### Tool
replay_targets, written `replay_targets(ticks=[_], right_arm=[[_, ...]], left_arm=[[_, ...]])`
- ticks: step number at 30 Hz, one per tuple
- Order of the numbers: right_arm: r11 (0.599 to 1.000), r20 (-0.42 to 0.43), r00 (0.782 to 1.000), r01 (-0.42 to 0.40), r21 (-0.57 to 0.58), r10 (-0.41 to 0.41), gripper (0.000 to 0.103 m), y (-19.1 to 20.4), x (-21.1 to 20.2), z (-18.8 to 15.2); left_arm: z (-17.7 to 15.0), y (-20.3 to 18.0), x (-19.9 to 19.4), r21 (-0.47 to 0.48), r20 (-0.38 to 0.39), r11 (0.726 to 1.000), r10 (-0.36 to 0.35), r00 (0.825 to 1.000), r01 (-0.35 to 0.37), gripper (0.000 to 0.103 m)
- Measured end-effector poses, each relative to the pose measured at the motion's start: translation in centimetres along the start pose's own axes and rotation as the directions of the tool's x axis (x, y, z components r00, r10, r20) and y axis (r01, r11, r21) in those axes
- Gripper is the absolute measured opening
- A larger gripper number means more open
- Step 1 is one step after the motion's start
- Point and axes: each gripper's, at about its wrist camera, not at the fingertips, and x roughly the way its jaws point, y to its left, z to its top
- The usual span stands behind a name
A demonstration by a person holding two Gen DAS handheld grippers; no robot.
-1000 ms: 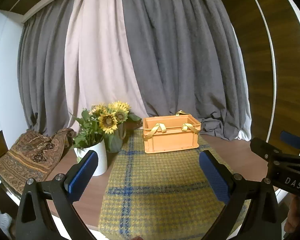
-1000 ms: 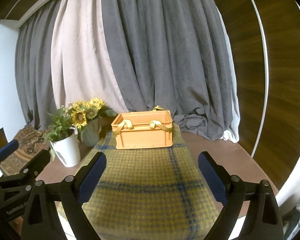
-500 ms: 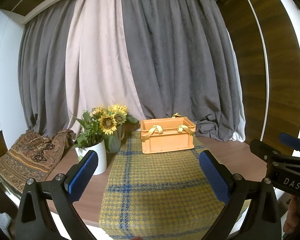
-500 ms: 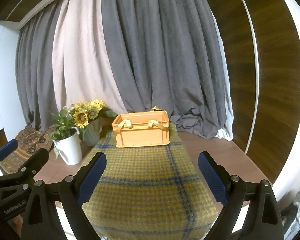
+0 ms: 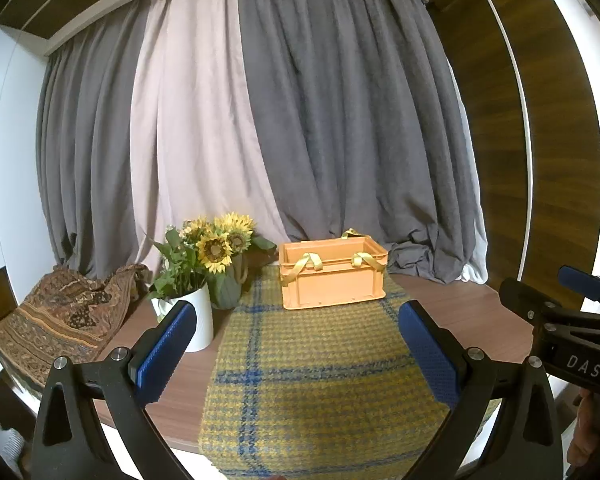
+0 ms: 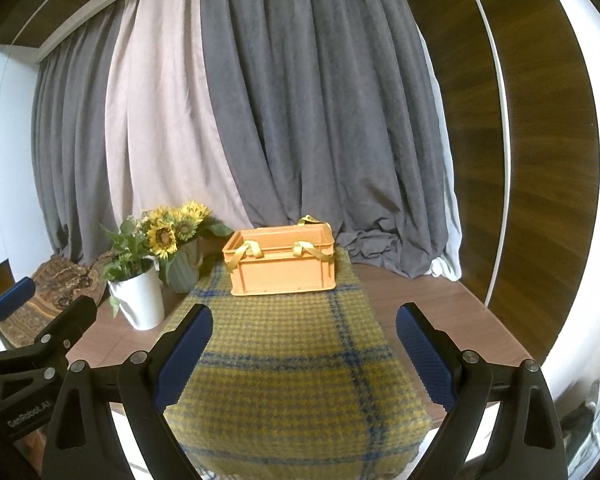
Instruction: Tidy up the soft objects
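Observation:
An orange plastic crate with yellow straps draped over its rim stands at the far end of a yellow and blue plaid cloth; both also show in the right wrist view, the crate on the cloth. My left gripper is open and empty, held above the near part of the cloth. My right gripper is open and empty, beside it to the right. The crate's inside is hidden.
A white pot of sunflowers and a dark green vase stand left of the cloth on the brown table. A patterned brown fabric lies at the far left. Grey and pale curtains hang behind.
Both grippers have drawn back from the table and tilted up; the crate and the flowers look farther away and lower in the views. The jaws stayed open.

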Motion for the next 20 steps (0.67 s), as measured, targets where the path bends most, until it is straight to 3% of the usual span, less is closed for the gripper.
replay_targets(ticks=[20], right_arm=[[1.0,0.003,1.0,0.023,0.005,-0.023,0.094,-0.19,-0.56,0.04]], left_arm=[[0.31,-0.66,-0.11,0.004,0.005,1.0,-0.018,1.0,0.018,0.103]])
